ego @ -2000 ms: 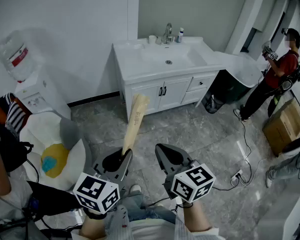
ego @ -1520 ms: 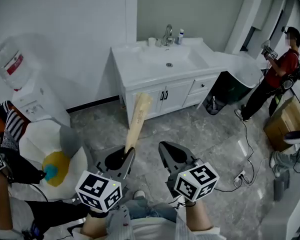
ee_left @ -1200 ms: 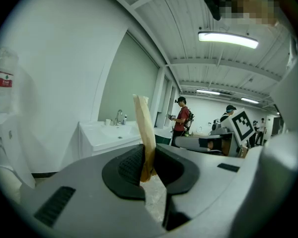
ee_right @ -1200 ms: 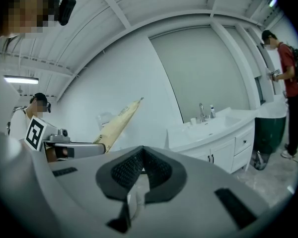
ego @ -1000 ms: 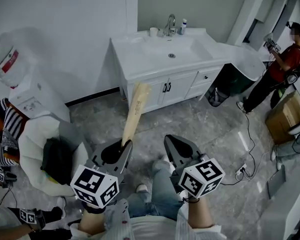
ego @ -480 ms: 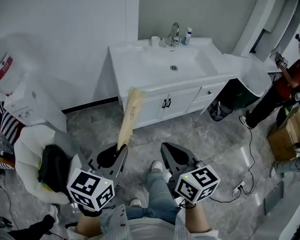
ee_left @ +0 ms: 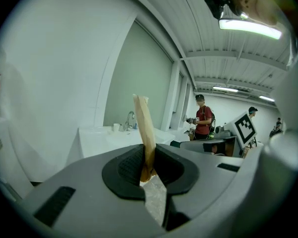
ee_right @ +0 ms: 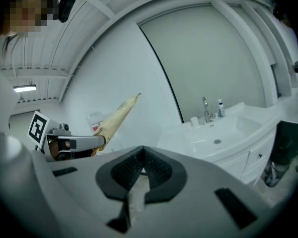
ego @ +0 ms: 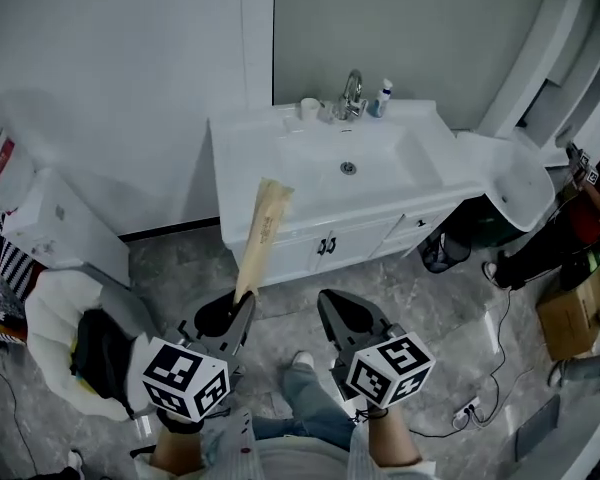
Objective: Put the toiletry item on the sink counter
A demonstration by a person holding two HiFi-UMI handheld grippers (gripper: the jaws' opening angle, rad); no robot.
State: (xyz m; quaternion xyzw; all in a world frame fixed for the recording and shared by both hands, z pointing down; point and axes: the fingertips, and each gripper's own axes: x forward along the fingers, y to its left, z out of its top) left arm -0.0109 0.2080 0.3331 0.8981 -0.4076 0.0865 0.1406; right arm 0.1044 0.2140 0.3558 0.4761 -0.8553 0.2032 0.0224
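The right claw (ee_right: 143, 171), jaws together and empty, points toward a white sink bench (ee_right: 181, 133) with chrome tap (ee_right: 205, 109), a tan paper-wrapped stick (ee_right: 116, 114) at left.

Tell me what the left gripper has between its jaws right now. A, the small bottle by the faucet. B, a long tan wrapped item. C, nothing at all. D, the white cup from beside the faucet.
B: the left gripper is shut on the long tan wrapped item, which sticks up from between its pads, while the cup and the bottle stand by the faucet on the sink counter.
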